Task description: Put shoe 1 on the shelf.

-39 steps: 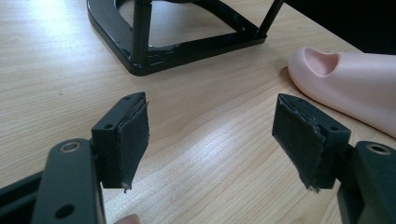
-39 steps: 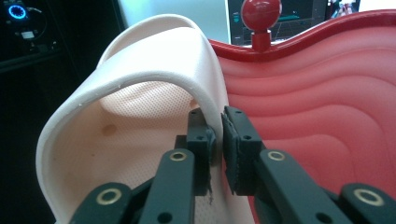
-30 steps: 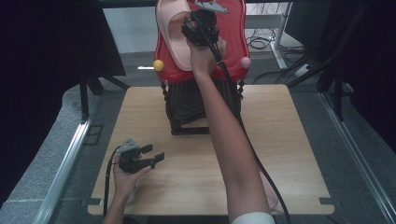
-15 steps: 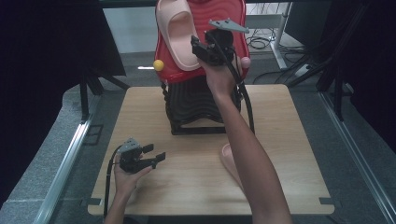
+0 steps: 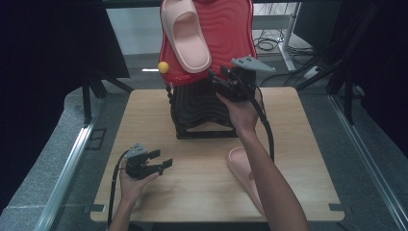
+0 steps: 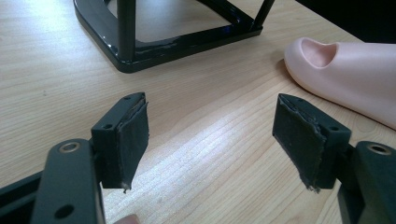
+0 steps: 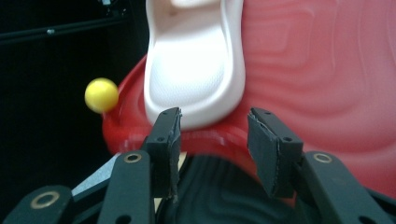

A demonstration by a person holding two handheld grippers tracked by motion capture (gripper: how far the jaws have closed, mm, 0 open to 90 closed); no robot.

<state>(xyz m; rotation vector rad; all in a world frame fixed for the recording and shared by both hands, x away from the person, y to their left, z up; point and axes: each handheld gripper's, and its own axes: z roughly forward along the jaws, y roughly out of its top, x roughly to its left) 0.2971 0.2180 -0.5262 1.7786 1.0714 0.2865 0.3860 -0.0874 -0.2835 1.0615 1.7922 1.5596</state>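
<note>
Pale pink foam slide sandal (image 5: pixel 185 36) rests tilted on the left half of the glossy red ribbed shoe tray (image 5: pixel 231 33), its heel end low, next to the tray's lower rim; a small yellow ball knob (image 5: pixel 164 67) juts from the tray's left edge. The tray sits on a black wavy stand (image 5: pixel 199 108) at the back middle of the light wooden table (image 5: pixel 144 120). The right gripper (image 5: pixel 222 81) hovers just below and right of the sandal's heel, jaws parted and holding nothing; in the right gripper view the heel (image 7: pixel 194 70) lies just beyond the gap between the fingertips, apart from them. The tray's right half is bare.

A second pink foam sandal (image 5: pixel 245 171) lies flat on the table near its front right, partly under the person's right forearm. The left gripper (image 5: pixel 161 163) rests low at the front left, jaws spread wide and empty, with bare wood between it, the stand's base (image 6: pixel 154 42) and the second sandal's toe (image 6: pixel 317 56).
</note>
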